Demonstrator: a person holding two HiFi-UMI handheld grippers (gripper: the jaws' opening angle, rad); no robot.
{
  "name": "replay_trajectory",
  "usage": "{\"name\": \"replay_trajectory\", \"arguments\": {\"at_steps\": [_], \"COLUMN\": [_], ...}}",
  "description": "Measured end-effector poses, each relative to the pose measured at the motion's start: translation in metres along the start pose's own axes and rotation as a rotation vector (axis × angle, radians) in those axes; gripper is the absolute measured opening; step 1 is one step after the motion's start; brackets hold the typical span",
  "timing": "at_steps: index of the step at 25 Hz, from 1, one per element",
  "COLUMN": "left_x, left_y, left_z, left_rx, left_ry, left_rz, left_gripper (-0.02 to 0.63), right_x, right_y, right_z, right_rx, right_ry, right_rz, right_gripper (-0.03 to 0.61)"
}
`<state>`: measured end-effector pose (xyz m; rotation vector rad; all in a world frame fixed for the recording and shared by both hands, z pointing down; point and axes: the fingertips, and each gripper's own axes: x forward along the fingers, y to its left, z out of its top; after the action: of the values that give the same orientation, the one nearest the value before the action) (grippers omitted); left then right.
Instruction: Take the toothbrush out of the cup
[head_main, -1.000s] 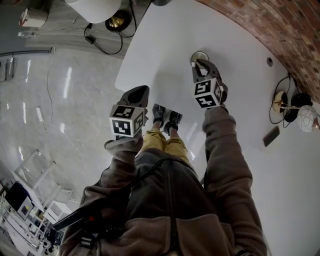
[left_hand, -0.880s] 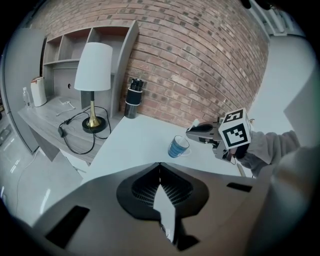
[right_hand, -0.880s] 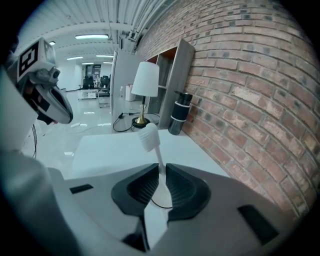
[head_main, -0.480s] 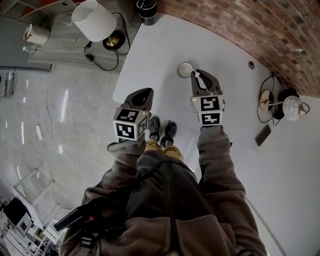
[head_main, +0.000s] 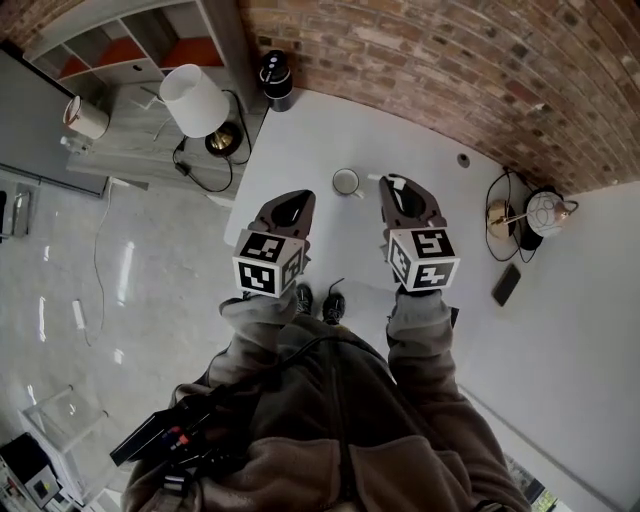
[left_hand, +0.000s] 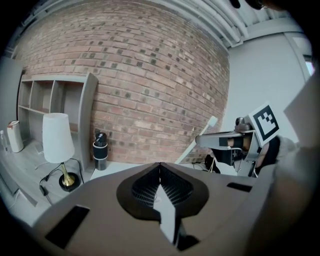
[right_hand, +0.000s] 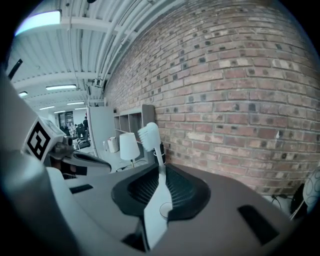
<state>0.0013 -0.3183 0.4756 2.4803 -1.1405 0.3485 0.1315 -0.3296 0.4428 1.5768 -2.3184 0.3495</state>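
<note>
A white cup (head_main: 346, 182) stands on the white table (head_main: 300, 140), just left of my right gripper's tips. My right gripper (head_main: 398, 190) is shut on the white toothbrush (right_hand: 159, 200), which is out of the cup and held in the air. Its bristle head (right_hand: 149, 134) sticks up past the jaws in the right gripper view. The left gripper view also shows the toothbrush (left_hand: 196, 142) slanting out of the right gripper (left_hand: 220, 141). My left gripper (head_main: 287, 204) hovers over the table's near left edge, and its jaws (left_hand: 160, 166) are shut with nothing between them.
A white-shaded lamp (head_main: 193, 100) stands on the floor left of the table, beside a shelf unit. A black cylinder (head_main: 275, 76) stands at the table's far corner by the brick wall. A small round lamp (head_main: 545, 212) and a dark phone (head_main: 505, 284) lie to the right.
My right gripper was at the cup a second ago; now it is clear of the cup with the toothbrush in it. Both grippers have risen and the view has tilted toward the wall.
</note>
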Motion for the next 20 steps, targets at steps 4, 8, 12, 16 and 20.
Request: {"name": "replay_trajectory", "arguments": {"at_steps": [4, 8, 12, 16, 20], "left_x": [-0.002, -0.004, -0.008, -0.013, -0.021], "left_y": [-0.023, -0.043, -0.056, -0.064, -0.069], "left_z": [0.033, 0.065, 0.099, 0.124, 0.14], "left_rx": [0.043, 0.101, 0.155, 0.199, 0.225], "left_ry": [-0.059, -0.12, -0.182, -0.231, -0.265], "left_rz": [-0.034, -0.057, -0.067, -0.065, -0.059], "left_gripper": [0.006, 0.006, 0.006, 0.005, 0.005], "right_x": [-0.028, -0.048, -0.062, -0.073, -0.08], "right_y": [-0.001, -0.004, -0.008, -0.01, -0.009], "right_z": [0.036, 0.063, 0.087, 0.108, 0.122], "right_rx": [0.012, 0.004, -0.016, -0.041, -0.055], "right_ry": [-0.077, -0.139, -0.195, -0.251, -0.288], "right_rz": [-0.008, -0.022, -0.036, -0.046, -0.052], "right_gripper": [0.048, 0.048, 0.048, 0.049, 0.048]}}
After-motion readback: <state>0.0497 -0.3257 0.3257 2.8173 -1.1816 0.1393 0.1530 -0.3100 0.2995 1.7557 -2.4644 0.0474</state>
